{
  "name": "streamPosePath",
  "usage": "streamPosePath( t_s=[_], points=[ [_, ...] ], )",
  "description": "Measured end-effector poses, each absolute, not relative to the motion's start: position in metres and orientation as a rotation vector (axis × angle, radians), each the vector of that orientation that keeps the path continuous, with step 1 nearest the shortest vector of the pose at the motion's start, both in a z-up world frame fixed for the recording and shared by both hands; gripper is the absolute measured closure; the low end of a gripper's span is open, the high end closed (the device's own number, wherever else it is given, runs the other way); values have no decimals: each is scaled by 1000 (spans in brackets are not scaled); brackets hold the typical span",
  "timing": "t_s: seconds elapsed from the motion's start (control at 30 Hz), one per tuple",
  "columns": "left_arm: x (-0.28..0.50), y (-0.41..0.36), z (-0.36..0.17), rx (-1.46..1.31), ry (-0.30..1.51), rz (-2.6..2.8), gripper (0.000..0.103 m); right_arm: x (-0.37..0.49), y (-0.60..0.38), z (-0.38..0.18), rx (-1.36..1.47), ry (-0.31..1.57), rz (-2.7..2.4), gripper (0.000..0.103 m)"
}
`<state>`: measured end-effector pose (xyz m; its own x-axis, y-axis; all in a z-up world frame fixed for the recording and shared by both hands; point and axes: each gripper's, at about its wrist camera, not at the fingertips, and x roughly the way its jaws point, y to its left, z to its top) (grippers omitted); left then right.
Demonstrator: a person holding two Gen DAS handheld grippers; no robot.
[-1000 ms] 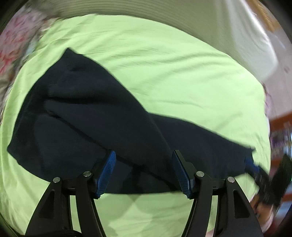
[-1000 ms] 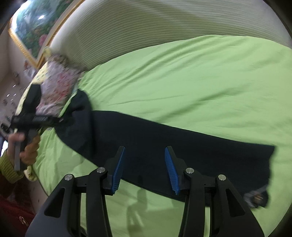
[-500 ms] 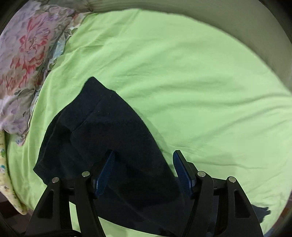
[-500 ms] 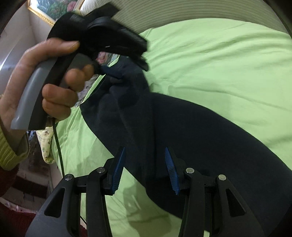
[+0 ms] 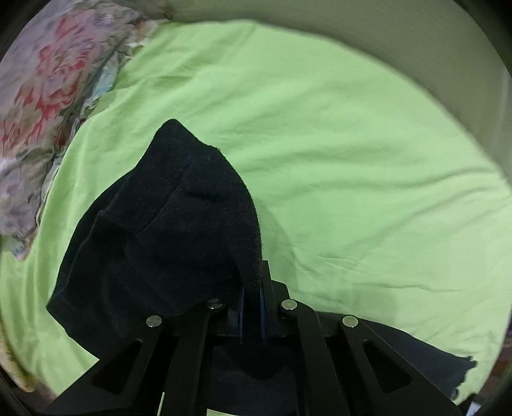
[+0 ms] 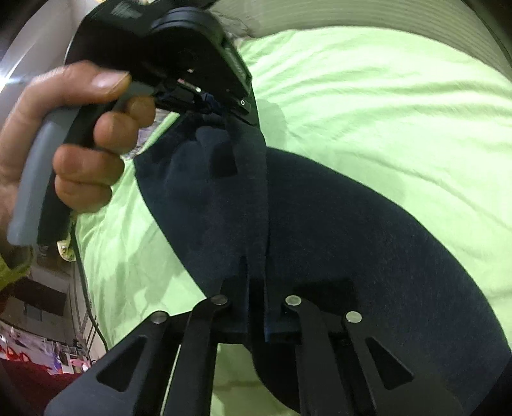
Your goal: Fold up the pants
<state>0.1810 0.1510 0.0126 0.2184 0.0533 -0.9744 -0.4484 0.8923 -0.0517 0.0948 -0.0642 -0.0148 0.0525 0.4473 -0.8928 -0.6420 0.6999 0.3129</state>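
Observation:
Dark navy pants (image 5: 166,230) lie on a light green bed sheet (image 5: 352,144). In the left wrist view, my left gripper (image 5: 251,288) is shut on a raised edge of the pants, and the cloth hangs off it to the left. In the right wrist view, my right gripper (image 6: 256,275) is shut on an edge of the pants (image 6: 336,230), whose long part runs off to the lower right. The left gripper (image 6: 204,105) shows there too, held by a hand (image 6: 73,134), pinching the same edge a short way ahead.
A floral pillow (image 5: 41,96) lies at the sheet's far left. A ribbed pale headboard (image 6: 352,16) runs along the far side of the bed. A cable (image 6: 86,288) hangs below the hand, with room clutter beyond the bed's left edge.
Both grippers have shut on the pants' edge. The left gripper has come close in front of the right one, lifting that end of the pants off the sheet.

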Motion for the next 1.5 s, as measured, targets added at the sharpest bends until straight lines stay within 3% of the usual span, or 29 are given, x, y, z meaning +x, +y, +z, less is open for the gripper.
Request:
streamPosePath(
  t_s=[0.2,0.57,1.23,1.43,1.5],
  points=[
    [122,181,48,-536,1112,279,99,85,-64,12,-209,1208,865,97],
    [37,237,33,-770,976,218,99,64,-41,18,-370,1194,874,97],
    [-6,273,-34,-894,988,202,97,55,-19,-20,-534,1253,843,95],
    [-17,285,-42,-916,1001,264,86,60,-22,-28,-488,1296,824,80],
    [-22,290,-38,-911,997,283,73,61,-25,-26,-463,1302,826,73]
  ],
)
